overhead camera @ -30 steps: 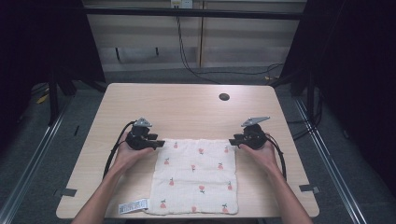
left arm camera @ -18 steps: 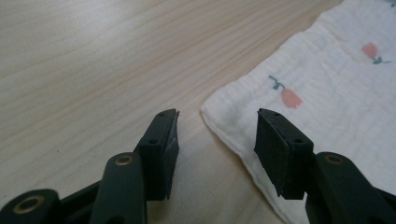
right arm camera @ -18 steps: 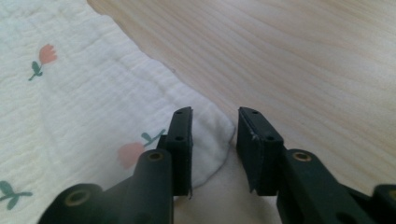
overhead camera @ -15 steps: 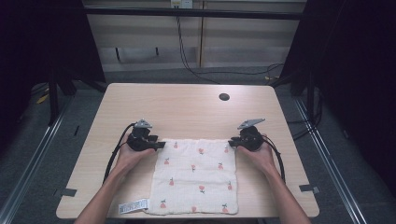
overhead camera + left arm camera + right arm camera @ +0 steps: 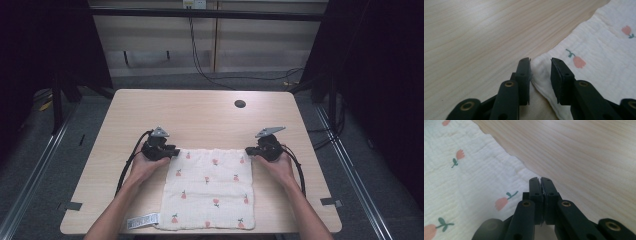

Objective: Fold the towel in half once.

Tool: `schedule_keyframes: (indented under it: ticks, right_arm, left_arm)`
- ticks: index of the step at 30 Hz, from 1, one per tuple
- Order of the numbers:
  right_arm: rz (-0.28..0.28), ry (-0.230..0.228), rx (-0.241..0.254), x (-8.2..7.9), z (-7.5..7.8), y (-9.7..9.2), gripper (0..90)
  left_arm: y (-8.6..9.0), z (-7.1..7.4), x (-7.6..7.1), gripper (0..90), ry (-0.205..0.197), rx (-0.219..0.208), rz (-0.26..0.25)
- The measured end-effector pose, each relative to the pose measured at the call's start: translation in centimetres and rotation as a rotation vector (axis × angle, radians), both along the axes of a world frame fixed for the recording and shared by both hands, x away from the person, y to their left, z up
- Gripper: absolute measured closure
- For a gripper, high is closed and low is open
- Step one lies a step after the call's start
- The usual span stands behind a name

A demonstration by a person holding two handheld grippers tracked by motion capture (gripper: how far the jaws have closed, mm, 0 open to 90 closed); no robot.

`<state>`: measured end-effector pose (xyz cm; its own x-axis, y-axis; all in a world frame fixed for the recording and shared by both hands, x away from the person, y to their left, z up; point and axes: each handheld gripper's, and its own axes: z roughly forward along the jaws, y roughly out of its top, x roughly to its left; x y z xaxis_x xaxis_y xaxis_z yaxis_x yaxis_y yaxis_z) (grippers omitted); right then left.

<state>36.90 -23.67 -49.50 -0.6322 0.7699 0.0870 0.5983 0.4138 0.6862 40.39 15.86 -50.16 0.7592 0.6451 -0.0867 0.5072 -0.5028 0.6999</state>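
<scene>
**White muslin cloth, one claw on each far corner**

White cloth (image 5: pixel 210 187) with little pink tulips is lying flat on the pale wood counter (image 5: pixel 200 115), near the edge closest to me, and I've got a claw at each of its far corners.

My right claw (image 5: pixel 250 151) sits at about 2 o'clock from the cloth's middle. Its jaws have just been closing and in the right claw view they're clenched tight together with the cloth's corner pinched between the pads, so that side is grasped.

My left claw (image 5: pixel 175 151) is over at about 10 o'clock. Its jaws have just been closing too, but in the left claw view there's a gap between them. The cloth corner (image 5: pixel 540 68) pokes up into that gap; one pad sits right against it, the other stands a bit off, so no real grip there.

A small striped tag (image 5: pixel 142 220) sticks out at the cloth's near left corner, roughly 7 o'clock. A dark round hole (image 5: pixel 240 104) sits in the counter up at 1 o'clock, well apart from the cloth.
</scene>
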Motion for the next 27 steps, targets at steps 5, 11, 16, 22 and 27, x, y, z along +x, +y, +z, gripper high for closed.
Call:
schedule_keyframes:
  ticks: [5, 11, 16, 22, 27]
  right_arm:
    - [0.003, 0.003, 0.012, 0.1, 0.0, 0.1, 88.5]
    - [-0.007, -0.012, 0.089, -0.4, 1.1, -0.5, 88.7]
    - [-0.011, -0.041, 0.136, -0.7, 2.1, -1.0, 88.8]
    - [-0.030, -0.052, 0.177, -0.6, 2.2, -1.6, 88.9]
    - [-0.036, -0.060, 0.193, -0.5, 2.3, -1.8, 88.9]
  left_arm:
    - [0.2, 0.0, 0.1, 85.0, 0.021, -0.025, -0.026]
    - [0.8, 1.4, -0.4, 86.7, -0.003, -0.094, -0.038]
    - [0.8, 2.3, -0.9, 87.0, -0.006, -0.158, -0.054]
    - [0.7, 2.4, -0.9, 86.9, -0.020, -0.157, -0.059]
    - [1.0, 3.1, -0.8, 87.0, -0.027, -0.193, -0.053]
